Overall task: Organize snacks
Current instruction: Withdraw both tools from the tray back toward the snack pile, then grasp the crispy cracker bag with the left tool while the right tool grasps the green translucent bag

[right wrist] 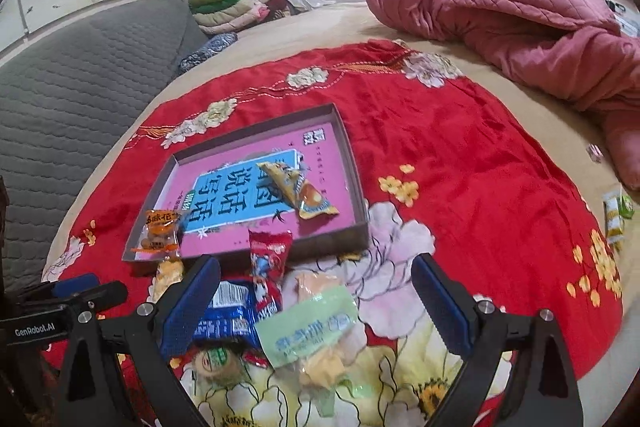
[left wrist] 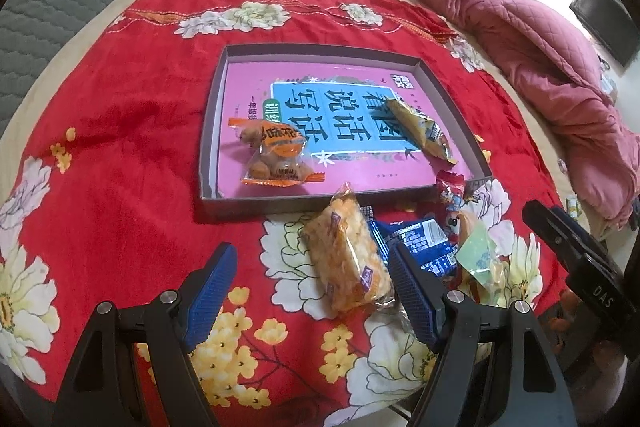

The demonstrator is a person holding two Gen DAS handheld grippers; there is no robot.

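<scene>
A shallow box [left wrist: 208, 131] [right wrist: 358, 183] with a pink and blue printed bottom lies on the red floral cloth. Inside lie an orange peanut packet [left wrist: 276, 157] [right wrist: 160, 231] and a yellow snack packet [left wrist: 420, 129] [right wrist: 300, 191]. In front of the box lie a clear packet of orange crackers [left wrist: 346, 257], a blue packet [left wrist: 424, 243] [right wrist: 228, 311], a red packet [left wrist: 450, 187] [right wrist: 268, 259] and a green-labelled packet [left wrist: 478, 255] [right wrist: 308, 331]. My left gripper [left wrist: 312, 291] is open, the cracker packet against its right finger. My right gripper [right wrist: 316, 307] is open over the green-labelled packet.
The red floral cloth [left wrist: 120, 115] [right wrist: 480, 167] covers a beige bed. A pink quilt [left wrist: 540, 67] [right wrist: 520, 19] is bunched at the far right. A grey padded headboard [right wrist: 80, 87] stands on the left. Small green and yellow packets [right wrist: 616, 215] lie at the right edge.
</scene>
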